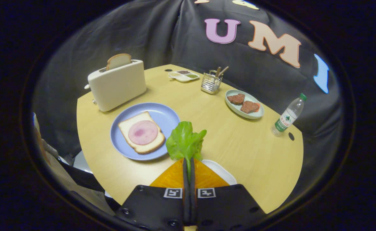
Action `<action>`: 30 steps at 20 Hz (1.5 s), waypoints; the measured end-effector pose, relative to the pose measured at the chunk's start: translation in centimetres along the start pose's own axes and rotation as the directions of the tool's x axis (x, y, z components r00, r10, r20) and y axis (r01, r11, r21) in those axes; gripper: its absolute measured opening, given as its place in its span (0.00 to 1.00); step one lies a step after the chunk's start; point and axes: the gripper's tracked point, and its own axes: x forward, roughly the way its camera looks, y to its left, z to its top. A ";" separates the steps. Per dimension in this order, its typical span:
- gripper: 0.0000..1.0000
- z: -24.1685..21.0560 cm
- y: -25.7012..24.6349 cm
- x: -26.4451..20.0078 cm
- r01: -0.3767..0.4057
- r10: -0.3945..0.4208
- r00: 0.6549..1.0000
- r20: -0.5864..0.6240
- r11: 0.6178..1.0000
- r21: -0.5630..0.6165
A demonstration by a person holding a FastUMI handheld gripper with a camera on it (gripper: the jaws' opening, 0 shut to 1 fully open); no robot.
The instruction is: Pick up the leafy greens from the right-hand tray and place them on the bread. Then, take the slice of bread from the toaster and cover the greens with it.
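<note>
My gripper [188, 159] is shut on the stem of the leafy greens [184, 142], which stand up from the fingertips above the white tray [221, 171]. Ahead and to the left of the fingers, a slice of bread [141, 132] topped with a round of pink ham lies on a blue plate [165, 117]. Beyond that plate stands a cream toaster [117, 85] with a second bread slice [118, 60] sticking out of its slot.
An oval plate [244, 104] with brown meat pieces sits at the far right. A wire utensil holder [211, 82] and a divided sauce dish [184, 75] stand at the back. A plastic water bottle [288, 115] stands near the table's right edge. A person's sleeve [51, 157] is at the left.
</note>
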 end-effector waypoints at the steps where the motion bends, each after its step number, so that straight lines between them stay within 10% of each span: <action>1: 0.03 0.6 0.6 0.1 -0.011 0.011 1.000 0.006 1.000 0.002; 30: 0.06 4.7 14.1 7.3 -0.204 0.196 0.978 -0.076 0.972 -0.117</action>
